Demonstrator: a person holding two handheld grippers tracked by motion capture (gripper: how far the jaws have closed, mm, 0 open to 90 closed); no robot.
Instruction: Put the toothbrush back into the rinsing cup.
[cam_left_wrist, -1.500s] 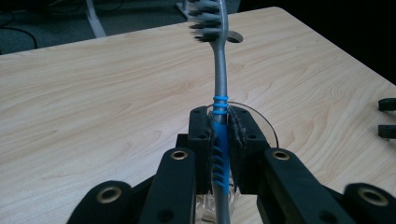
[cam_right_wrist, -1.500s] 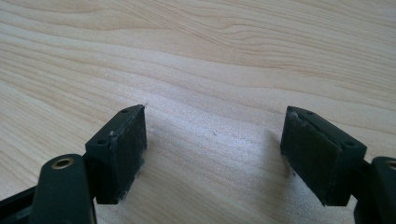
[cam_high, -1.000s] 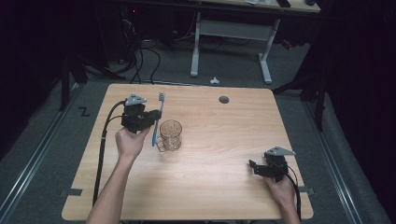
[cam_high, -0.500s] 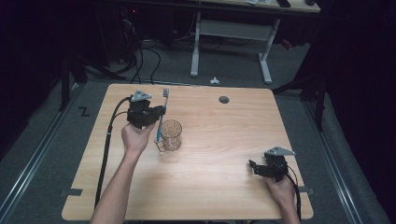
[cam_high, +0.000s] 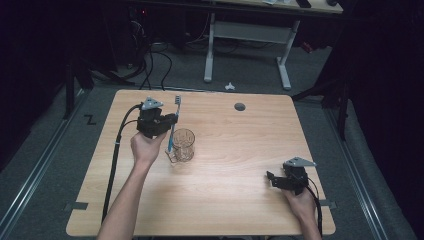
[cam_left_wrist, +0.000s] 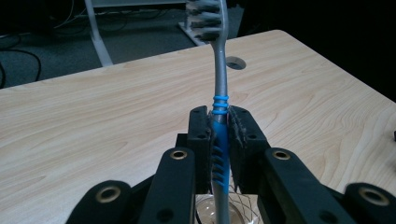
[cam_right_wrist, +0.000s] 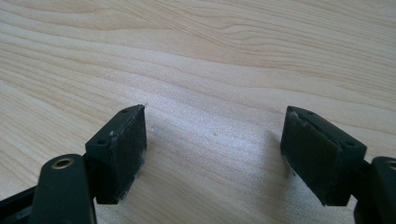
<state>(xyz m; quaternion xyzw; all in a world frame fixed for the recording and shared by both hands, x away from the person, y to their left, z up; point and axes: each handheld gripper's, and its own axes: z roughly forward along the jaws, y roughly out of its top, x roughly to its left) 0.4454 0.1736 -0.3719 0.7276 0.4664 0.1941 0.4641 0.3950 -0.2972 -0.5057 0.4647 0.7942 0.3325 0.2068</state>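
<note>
Blue rubber grip on the toothbrush (cam_left_wrist: 220, 154) sits pinched between the fingers (cam_left_wrist: 201, 140) of the left gripper (cam_high: 167, 121), which press on it from both sides. In the high view, left of centre, the brush stands nearly upright: bristle head at the top of its long axis, tail end pointing down toward the clear glass cup (cam_high: 183, 145) on the wooden table (cam_high: 240, 200). The left gripper view shows the cup's rim directly under the handle, at the bottom edge of the frame, so the axis already lines up with the opening. Whether the tail has entered the cup yet is hard to tell. I judge the coming move to be a straight lowering along that axis, then a release, with the risk of clipping the rim if the brush tilts. The right gripper (cam_high: 278, 179) rests at the lower right of the table, well apart from the cup, its fingers (cam_right_wrist: 122, 149) spread wide over bare wood with nothing between them.
</note>
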